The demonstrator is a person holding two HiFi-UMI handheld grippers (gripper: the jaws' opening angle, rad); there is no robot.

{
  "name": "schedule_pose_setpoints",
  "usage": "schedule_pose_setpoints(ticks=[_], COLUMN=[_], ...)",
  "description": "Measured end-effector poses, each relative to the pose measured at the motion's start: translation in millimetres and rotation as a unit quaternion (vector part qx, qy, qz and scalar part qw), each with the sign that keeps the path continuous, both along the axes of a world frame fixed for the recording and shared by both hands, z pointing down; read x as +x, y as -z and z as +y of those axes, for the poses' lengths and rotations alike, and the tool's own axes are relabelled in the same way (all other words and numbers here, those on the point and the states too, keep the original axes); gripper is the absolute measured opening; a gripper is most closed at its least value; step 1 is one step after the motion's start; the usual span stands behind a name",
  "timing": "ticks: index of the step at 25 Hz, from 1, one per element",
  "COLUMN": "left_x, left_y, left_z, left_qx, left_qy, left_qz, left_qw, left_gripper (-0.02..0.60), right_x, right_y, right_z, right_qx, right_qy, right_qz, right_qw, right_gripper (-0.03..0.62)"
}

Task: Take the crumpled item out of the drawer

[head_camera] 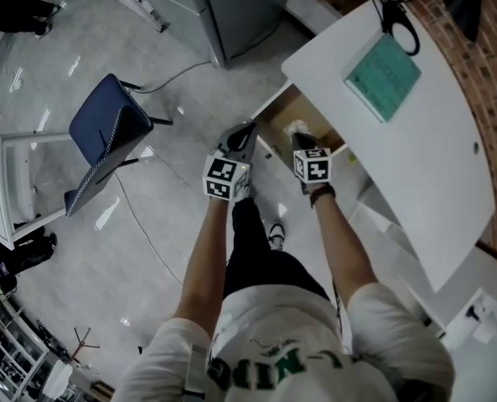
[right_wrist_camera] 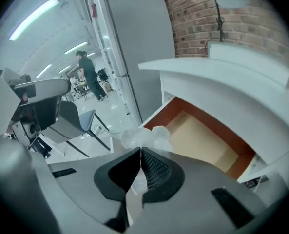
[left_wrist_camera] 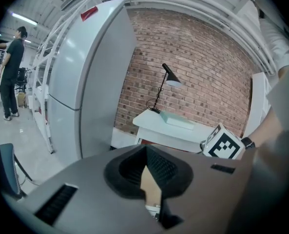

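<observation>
1. Crumpled item [head_camera: 296,128], head view: a white wad at the tip of the right gripper [head_camera: 301,143], over the open drawer [head_camera: 280,111] under a white desk [head_camera: 416,141]. The left gripper [head_camera: 240,136] hangs just beside the drawer's front.
2. Left gripper view: the left gripper [left_wrist_camera: 145,150] has its jaws pressed together with nothing between them.
3. Right gripper view: the right gripper [right_wrist_camera: 142,152] is clenched on the item [right_wrist_camera: 144,136], which bulges past its tips. The drawer [right_wrist_camera: 202,140] behind looks bare. The grasp seems done; carrying the item clear of the drawer is left.
</observation>
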State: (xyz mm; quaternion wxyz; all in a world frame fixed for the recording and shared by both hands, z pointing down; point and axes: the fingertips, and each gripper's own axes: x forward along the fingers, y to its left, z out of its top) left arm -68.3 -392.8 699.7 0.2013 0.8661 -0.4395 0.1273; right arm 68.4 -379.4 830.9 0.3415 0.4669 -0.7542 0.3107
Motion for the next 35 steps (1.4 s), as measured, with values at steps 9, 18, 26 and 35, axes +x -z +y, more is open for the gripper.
schedule_pose_setpoints(ticks=[9,18,26,35], left_x=[7.9,27.3,41.8,59.8], left_y=[80.0,183.8,279.4,352.9], left_z=[44.2,98.4,145.1,191.8], left_qx=[0.014,0.06,0.122,0.17], left_qy=[0.032,0.075,0.114,0.14], left_qz=[-0.039,-0.057,-0.081,-0.063], left_qw=[0.9986,0.9937,0.9826,0.9733], left_gripper=[-0.005,-0.005,-0.005,-0.005], right_x=[24.3,61.2,88.1,96.5], right_y=[115.6,255.1,374.0,463.7], right_z=[36.0,85.2,125.5,169.4], right_qx=[0.083,0.188,0.286,0.37], right_qy=[-0.005,-0.044,-0.043,-0.03], right_qz=[-0.018,-0.062,-0.08,-0.121], right_qw=[0.996,0.979,0.954,0.921], right_gripper=[0.009,0.008,0.008,0.008])
